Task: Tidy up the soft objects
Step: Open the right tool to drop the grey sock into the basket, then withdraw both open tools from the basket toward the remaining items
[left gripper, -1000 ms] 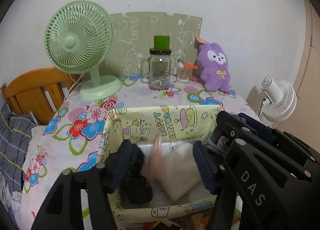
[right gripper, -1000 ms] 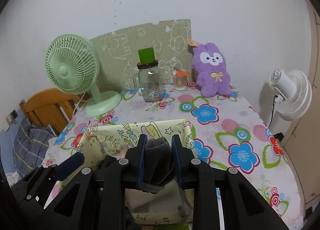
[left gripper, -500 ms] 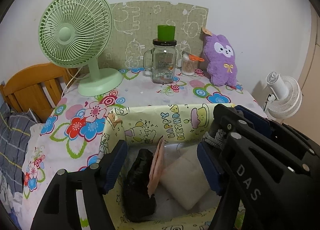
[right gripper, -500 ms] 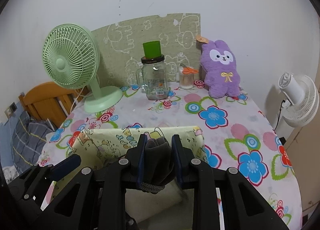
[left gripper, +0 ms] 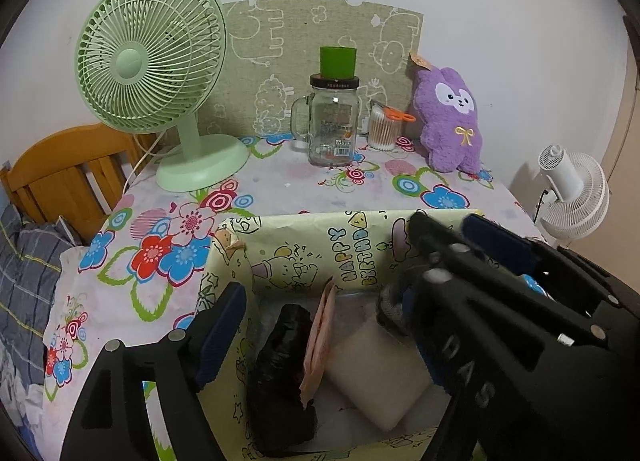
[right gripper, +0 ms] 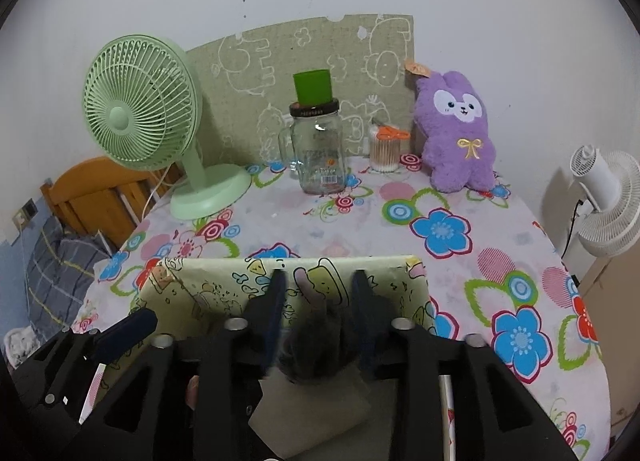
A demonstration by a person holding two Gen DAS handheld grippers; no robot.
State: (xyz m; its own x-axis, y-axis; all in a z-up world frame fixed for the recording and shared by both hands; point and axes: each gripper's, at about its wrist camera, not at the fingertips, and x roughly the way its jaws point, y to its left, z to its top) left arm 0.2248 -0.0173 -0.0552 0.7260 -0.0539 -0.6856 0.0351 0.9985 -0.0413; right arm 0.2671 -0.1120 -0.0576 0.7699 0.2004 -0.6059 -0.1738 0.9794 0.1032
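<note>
R tool (right gripper: 318, 301) just opening, dark sock (right gripper: 316, 345) loose btwn jaws, over box (right gripper: 224, 281).

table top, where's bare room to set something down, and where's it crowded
Free: the flowered cloth right of the yellow box, in front of the purple plush; also the strip between the box and the green fan. Crowded: the back edge, with glass jar and cotton-swab cup, and the box itself.
</note>
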